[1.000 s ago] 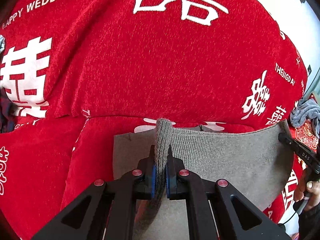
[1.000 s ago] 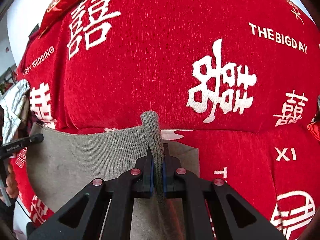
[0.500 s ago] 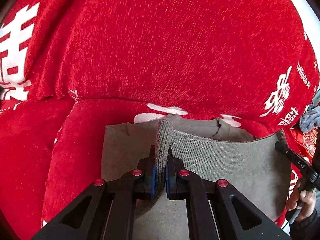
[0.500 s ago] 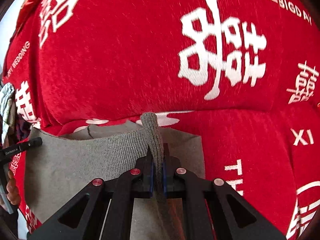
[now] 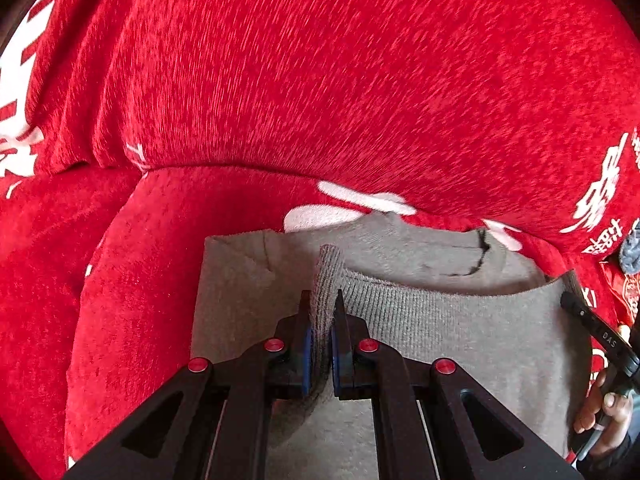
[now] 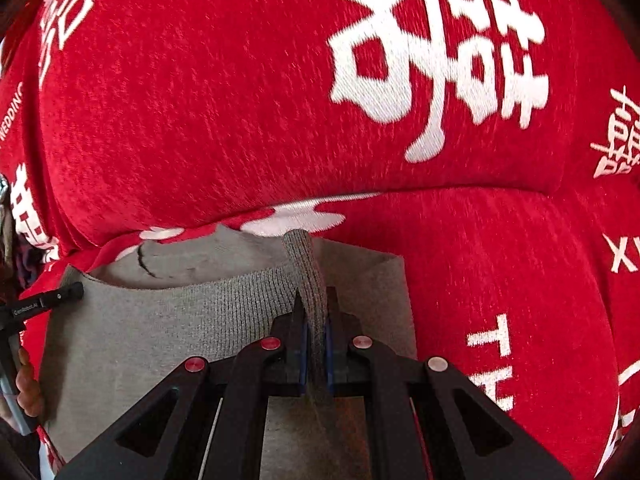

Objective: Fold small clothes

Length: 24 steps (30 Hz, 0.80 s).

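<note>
Both grippers are clamped on the ribbed hem of the grey sweater, one at each end. The left gripper point(image 5: 320, 312) has its jaws pinched on a raised fold of hem, and the right gripper point(image 6: 314, 312) grips its own fold the same way. The sweater point(image 5: 460, 340) lies on the red sofa seat point(image 5: 132, 280), its hem stretched between the two grippers above the lower layer.

Edges: the far edge of the lower layer sits right at the crease where the seat meets the backrest point(image 5: 340, 80), so there is little room forward. To the left of the sweater in the left view, bare red seat lies open; the right view shows open seat to the sweater's right too.

Only the left view catches the person's right hand point(image 5: 604, 416) on its handle at the frame's edge and a grey cloth point(image 5: 630, 252) beyond. The right view alone shows the big white characters point(image 6: 436, 60) on the backrest and the left gripper's tip at the hem's far end.
</note>
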Motion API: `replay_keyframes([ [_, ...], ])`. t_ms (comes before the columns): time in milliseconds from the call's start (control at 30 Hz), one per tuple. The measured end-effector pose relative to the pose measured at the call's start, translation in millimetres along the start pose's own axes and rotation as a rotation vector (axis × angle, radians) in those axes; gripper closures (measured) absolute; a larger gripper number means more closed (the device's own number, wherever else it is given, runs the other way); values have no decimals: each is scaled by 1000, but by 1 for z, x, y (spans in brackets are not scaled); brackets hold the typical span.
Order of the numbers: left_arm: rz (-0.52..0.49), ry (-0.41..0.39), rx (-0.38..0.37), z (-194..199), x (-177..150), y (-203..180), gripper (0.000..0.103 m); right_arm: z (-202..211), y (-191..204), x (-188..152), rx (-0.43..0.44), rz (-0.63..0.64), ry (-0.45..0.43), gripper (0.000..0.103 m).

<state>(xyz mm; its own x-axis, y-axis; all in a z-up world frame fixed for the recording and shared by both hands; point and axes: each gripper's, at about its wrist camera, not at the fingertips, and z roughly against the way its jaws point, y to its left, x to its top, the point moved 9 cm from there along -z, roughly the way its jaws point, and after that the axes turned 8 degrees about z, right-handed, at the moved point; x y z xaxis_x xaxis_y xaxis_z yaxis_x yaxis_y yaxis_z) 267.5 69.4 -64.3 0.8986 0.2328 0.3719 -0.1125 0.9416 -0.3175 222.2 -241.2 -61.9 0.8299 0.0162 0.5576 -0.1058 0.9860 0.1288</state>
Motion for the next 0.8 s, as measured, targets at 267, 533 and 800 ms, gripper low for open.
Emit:
replay_keyframes([
  [267, 26, 37, 16, -18, -1, 10, 94, -25, -5, -8, -42, 2, 74, 95],
  [533, 68, -85, 108, 26, 20, 29, 0, 18, -23, -2, -2, -119, 27, 59],
  [800, 53, -117, 12, 65, -19, 2, 0, 47, 51, -29, 55, 73, -14, 47],
])
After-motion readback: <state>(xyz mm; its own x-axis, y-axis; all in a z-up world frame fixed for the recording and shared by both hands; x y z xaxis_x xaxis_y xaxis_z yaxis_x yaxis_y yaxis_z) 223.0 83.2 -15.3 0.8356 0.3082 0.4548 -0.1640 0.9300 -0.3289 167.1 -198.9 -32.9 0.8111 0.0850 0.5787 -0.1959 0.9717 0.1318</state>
